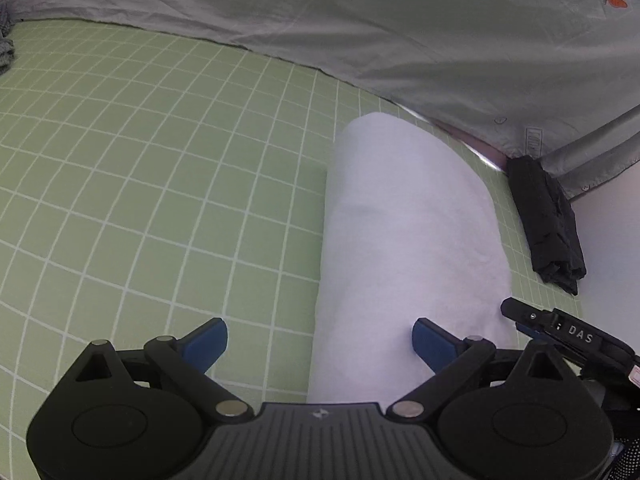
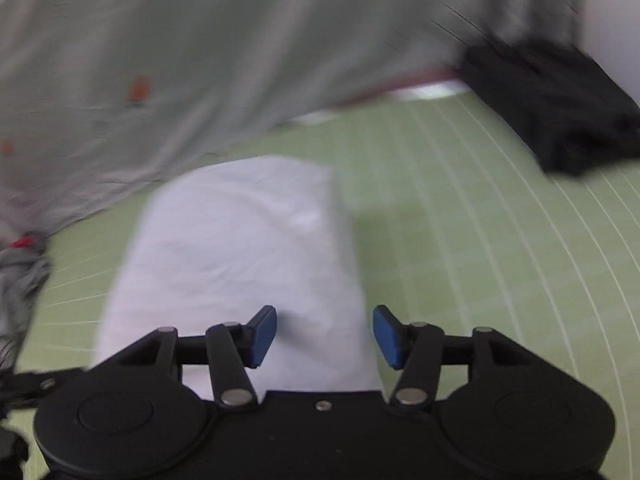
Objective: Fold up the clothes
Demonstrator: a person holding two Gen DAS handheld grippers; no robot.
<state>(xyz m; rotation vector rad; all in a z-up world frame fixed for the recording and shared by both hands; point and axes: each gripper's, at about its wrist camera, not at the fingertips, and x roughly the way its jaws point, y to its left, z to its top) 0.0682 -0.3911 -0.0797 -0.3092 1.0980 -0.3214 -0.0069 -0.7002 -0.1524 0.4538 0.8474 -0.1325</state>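
A white folded cloth (image 1: 408, 232) lies as a long strip on the green grid mat (image 1: 160, 168). My left gripper (image 1: 320, 344) is open and empty, hovering over the cloth's near left edge. The right gripper shows at the left wrist view's right edge (image 1: 560, 332). In the blurred right wrist view the same white cloth (image 2: 240, 248) lies ahead, and my right gripper (image 2: 325, 336) is open and empty above its near right edge. A black folded garment (image 1: 548, 220) lies at the mat's right edge; it also shows in the right wrist view (image 2: 552, 100).
A grey sheet with carrot prints (image 1: 400, 28) covers the far side; it also shows in the right wrist view (image 2: 180, 60). A crumpled grey garment (image 2: 20, 280) lies at the left. White surface (image 1: 608, 240) borders the mat on the right.
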